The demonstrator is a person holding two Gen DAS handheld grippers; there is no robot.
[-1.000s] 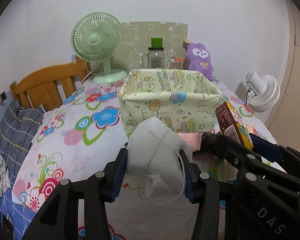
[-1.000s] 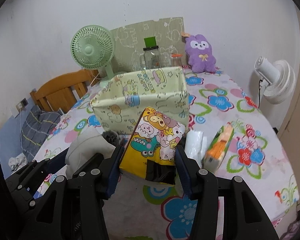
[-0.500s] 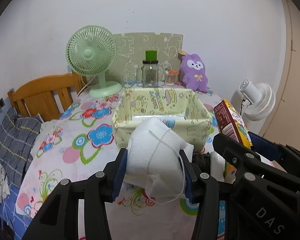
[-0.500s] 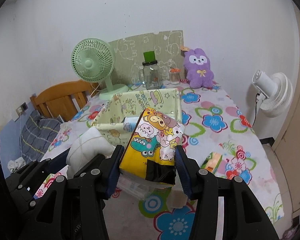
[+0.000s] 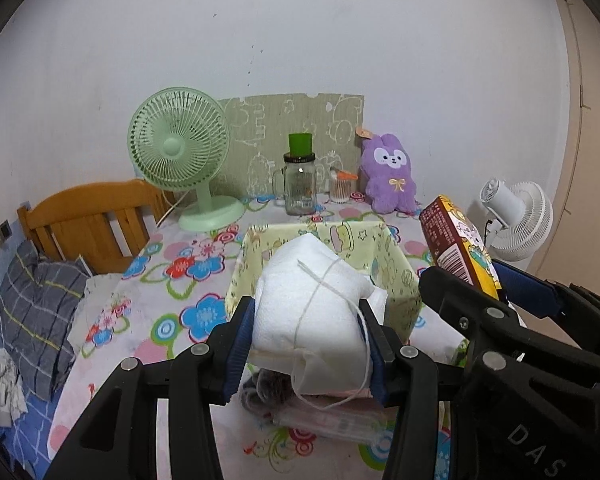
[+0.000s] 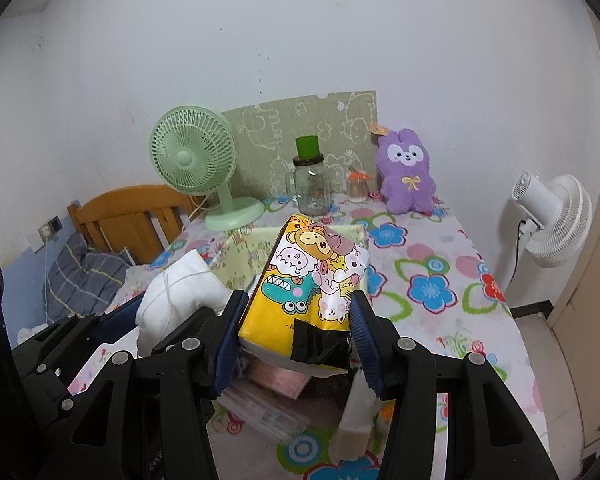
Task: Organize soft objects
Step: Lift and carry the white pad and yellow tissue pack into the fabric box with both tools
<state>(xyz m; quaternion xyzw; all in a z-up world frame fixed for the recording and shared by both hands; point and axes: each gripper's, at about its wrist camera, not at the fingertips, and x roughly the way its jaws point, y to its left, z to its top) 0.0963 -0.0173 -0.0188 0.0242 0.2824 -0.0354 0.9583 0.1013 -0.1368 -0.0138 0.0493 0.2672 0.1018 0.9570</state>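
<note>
My left gripper (image 5: 309, 322) is shut on a white soft bundle (image 5: 312, 300) tied with white string, held in the air before the pale yellow fabric box (image 5: 400, 276). My right gripper (image 6: 296, 314) is shut on a yellow tissue pack (image 6: 312, 284) printed with cartoon animals, black tape at its lower end. The pack hangs in front of the fabric box (image 6: 236, 256). In the left wrist view the tissue pack (image 5: 456, 244) and right gripper show at the right edge. In the right wrist view the white bundle (image 6: 180, 288) shows at the left.
Under the grippers lie flat packets (image 5: 332, 416) and a pink cloth (image 6: 276, 376) on the flowered tablecloth (image 6: 432, 264). At the back stand a green fan (image 5: 180, 156), a glass jar (image 5: 300, 188), a purple plush rabbit (image 5: 388, 176). A white fan (image 6: 552, 216) stands right, a wooden chair (image 5: 88, 220) left.
Both grippers have risen with their loads. The fabric box now sits lower in both views and its inside shows.
</note>
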